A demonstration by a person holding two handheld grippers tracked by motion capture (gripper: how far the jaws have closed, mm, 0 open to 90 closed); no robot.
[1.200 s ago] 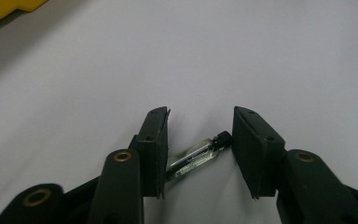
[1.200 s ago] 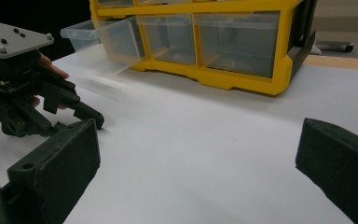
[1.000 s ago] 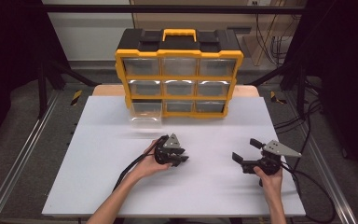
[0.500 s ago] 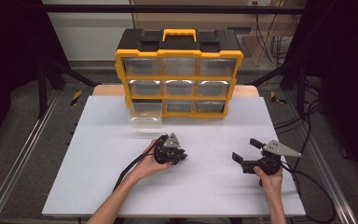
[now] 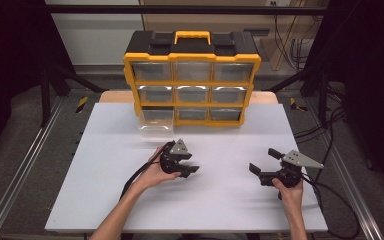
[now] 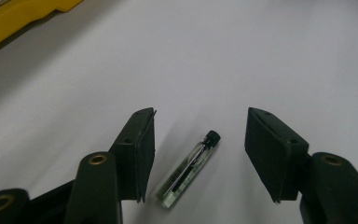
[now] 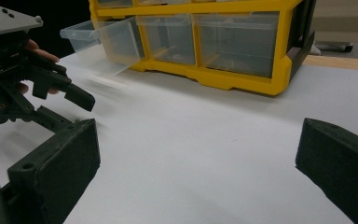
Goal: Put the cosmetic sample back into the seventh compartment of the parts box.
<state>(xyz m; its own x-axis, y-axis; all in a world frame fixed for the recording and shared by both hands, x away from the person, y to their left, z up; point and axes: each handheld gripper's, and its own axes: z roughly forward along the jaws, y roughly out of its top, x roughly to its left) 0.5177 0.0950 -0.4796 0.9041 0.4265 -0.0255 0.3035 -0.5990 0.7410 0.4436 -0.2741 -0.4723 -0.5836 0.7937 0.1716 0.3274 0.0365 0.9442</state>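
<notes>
Far left first: clear drawer (image 5: 156, 122), pulled out of the bottom-left slot of the yellow organiser (image 5: 130, 75), at about 11 o'clock from the left gripper (image 5: 194, 164) on the white table (image 5: 105, 200). Next, that left gripper itself, low over the table, jaws just now opening and standing at a middling width, pressing on nothing. Between those jaws, in the left gripper view, a small glass vial (image 6: 189, 170) with a black cap, flat on the table, cap toward 1 o'clock, lying close beside the left-hand pad (image 6: 142, 154) and well apart from the other; cannot tell whether glass and pad quite touch. Farther right, at about 3 o'clock from the left gripper, the right gripper (image 5: 262, 160), spread wide, empty, pointing across the table toward the other hand. Likely trouble from here: a round glass tube loose on a smooth surface, so prone to rolling at the slightest nudge from the near pad. Closing off-centre would probably push the vial sideways or squirt it out rather than seat it. Squeezing too hard on thin glass risks a crack. Carrying toward 11 o'clock with a slanted hold risks a drop short of the drawer, or a knock against its jutting rim.
</notes>
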